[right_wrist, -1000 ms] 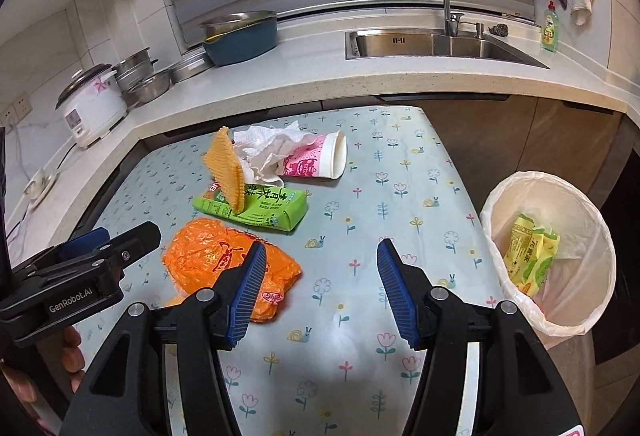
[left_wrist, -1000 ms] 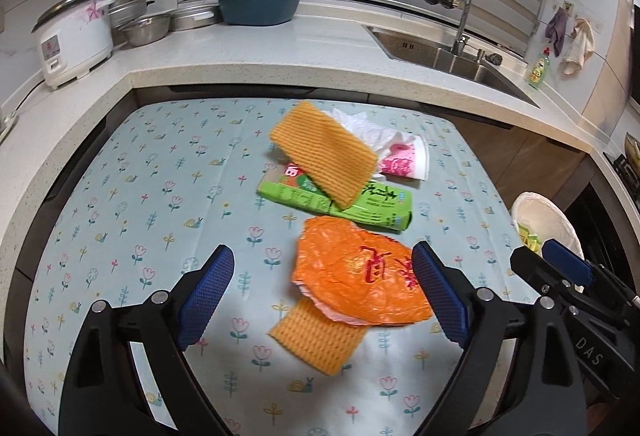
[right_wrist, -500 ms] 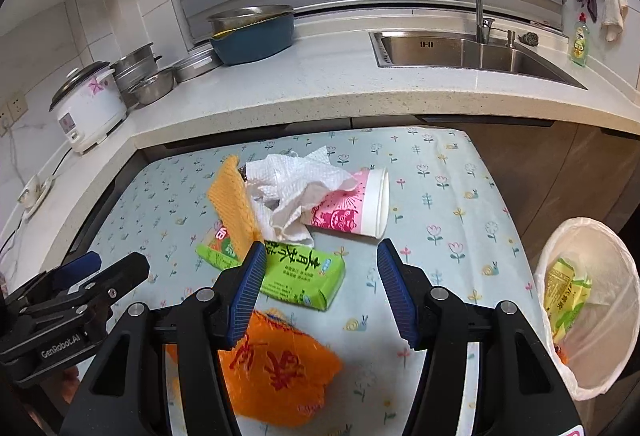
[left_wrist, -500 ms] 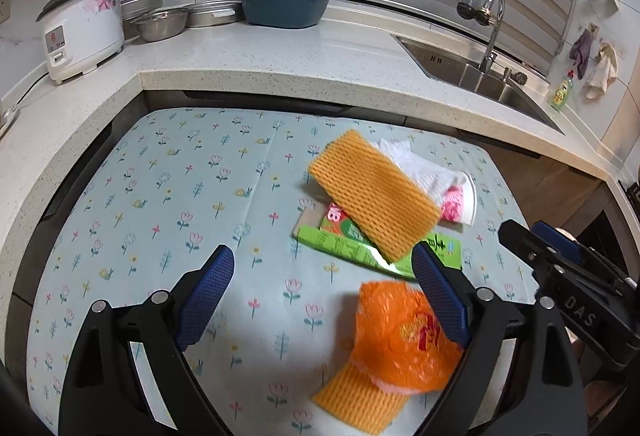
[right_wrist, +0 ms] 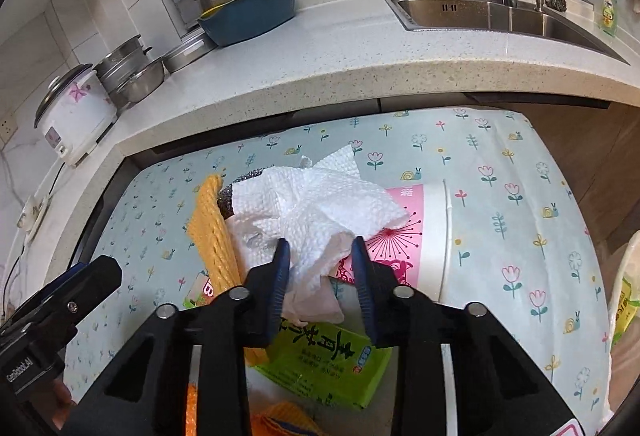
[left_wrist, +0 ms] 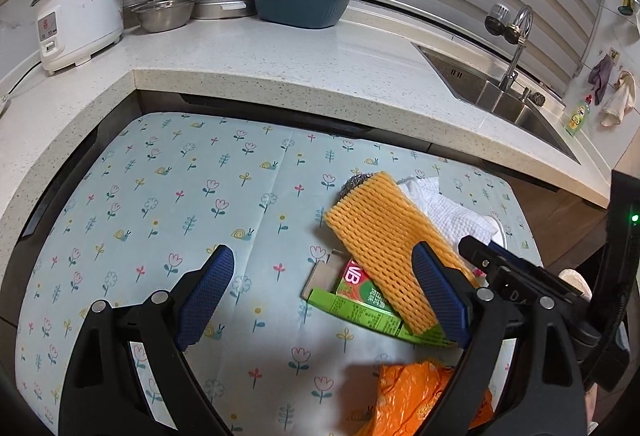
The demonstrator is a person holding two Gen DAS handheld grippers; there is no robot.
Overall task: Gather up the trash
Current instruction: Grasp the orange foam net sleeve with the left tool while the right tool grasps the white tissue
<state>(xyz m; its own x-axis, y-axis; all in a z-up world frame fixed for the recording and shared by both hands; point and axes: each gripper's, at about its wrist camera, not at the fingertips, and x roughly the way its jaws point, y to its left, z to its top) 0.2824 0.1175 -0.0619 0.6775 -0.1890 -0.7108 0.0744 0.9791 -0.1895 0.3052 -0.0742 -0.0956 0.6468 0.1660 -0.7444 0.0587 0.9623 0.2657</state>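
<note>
Right wrist view: desk [right_wrist: 500,172] w/ pale blue floral cloth, tucked under a speckled stone worktop [right_wrist: 360,48]. Steel sink [right_wrist: 500,16] at 1 o'clock, blue basin [right_wrist: 252,16] at 11, white rice cooker [right_wrist: 76,112] at 9.

Right hand-held gripper [right_wrist: 318,248] is closing, jaws astride the crumpled, dimpled white paper towel [right_wrist: 316,200] at frame centre; pads not clearly pressing it yet. Towel drapes over a pink-printed paper cup [right_wrist: 424,232] lying on its side. Ribbed yellow foam net [right_wrist: 212,232] at 9 o'clock of the towel; glossy green carton [right_wrist: 324,364] at 6.

Left wrist view: left hand-held gripper [left_wrist: 324,290] spread wide, nothing in it, above bare cloth. Crinkled orange plastic bag [left_wrist: 408,400] at 5 o'clock.
</note>
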